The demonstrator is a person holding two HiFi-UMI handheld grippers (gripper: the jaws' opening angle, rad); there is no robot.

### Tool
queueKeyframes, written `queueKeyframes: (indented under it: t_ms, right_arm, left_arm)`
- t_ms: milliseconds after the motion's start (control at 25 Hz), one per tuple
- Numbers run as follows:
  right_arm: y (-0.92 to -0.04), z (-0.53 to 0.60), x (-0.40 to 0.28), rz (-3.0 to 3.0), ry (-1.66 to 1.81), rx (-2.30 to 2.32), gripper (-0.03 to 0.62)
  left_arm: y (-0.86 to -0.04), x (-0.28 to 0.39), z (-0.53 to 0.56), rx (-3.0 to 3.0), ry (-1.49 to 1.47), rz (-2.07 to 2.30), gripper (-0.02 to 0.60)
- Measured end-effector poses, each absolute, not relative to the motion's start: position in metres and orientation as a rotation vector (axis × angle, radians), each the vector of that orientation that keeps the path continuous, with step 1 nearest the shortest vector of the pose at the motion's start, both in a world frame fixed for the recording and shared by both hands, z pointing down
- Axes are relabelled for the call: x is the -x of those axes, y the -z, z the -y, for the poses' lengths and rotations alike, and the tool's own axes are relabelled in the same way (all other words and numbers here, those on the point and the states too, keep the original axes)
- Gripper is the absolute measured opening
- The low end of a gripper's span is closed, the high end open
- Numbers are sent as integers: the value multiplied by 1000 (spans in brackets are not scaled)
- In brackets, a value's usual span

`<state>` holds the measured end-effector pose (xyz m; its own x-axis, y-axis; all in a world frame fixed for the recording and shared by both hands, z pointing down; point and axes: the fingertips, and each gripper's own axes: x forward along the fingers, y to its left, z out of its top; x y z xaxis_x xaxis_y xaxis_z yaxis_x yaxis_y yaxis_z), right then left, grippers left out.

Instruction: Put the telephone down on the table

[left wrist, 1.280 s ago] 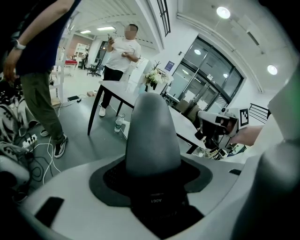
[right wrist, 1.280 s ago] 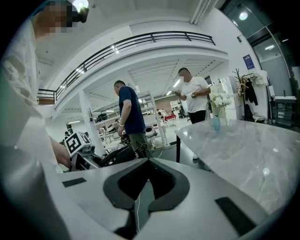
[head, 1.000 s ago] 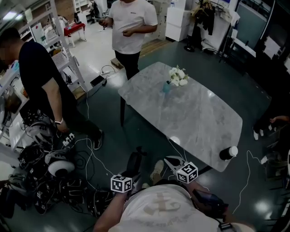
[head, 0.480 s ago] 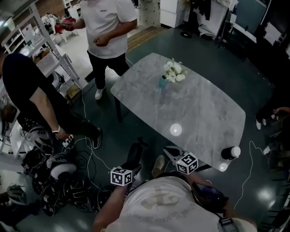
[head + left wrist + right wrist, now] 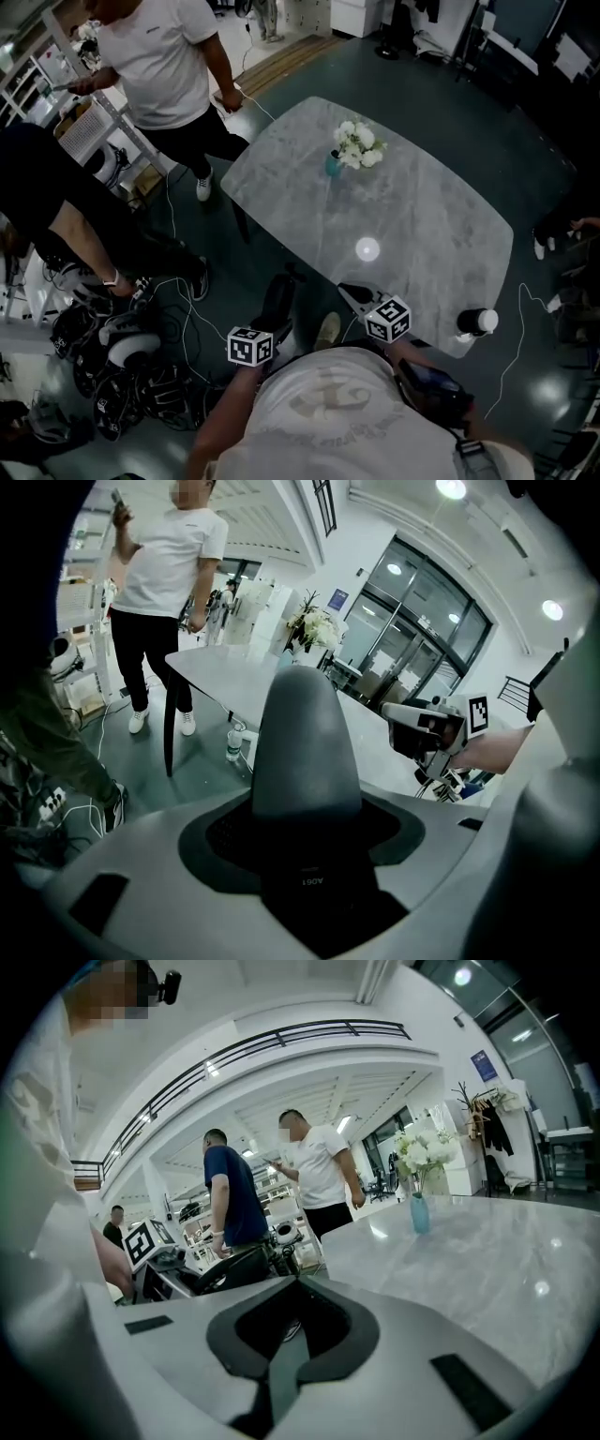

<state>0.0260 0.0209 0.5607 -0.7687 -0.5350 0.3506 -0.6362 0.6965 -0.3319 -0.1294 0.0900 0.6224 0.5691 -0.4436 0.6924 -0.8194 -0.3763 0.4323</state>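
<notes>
Left claw [image 5: 278, 319] gripping telephone [image 5: 307, 742], jaws standing wide. Table [image 5: 431, 216] lying ahead of claw. Risk: releasing early, telephone dropping short onto floor [image 5: 253, 272].

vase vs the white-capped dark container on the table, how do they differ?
Vase is teal, holding white flowers; container is dark with a white top. Vase stands toward the far end of the table; container sits by the near right corner's edge. Both rest on its marble surface.

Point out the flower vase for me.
Head view: the flower vase stands upper centre, on the marble table's far end, nearest the white-shirted person.
</notes>
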Motion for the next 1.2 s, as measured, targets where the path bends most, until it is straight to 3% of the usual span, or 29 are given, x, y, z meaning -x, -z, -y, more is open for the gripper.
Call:
queueKeyframes:
  t_ms: [1200]
  right_arm:
    - [-575, 75, -84, 2652, -750, -1061, 15]
  left_arm:
    - [-621, 84, 40, -2077, -752, 936, 279]
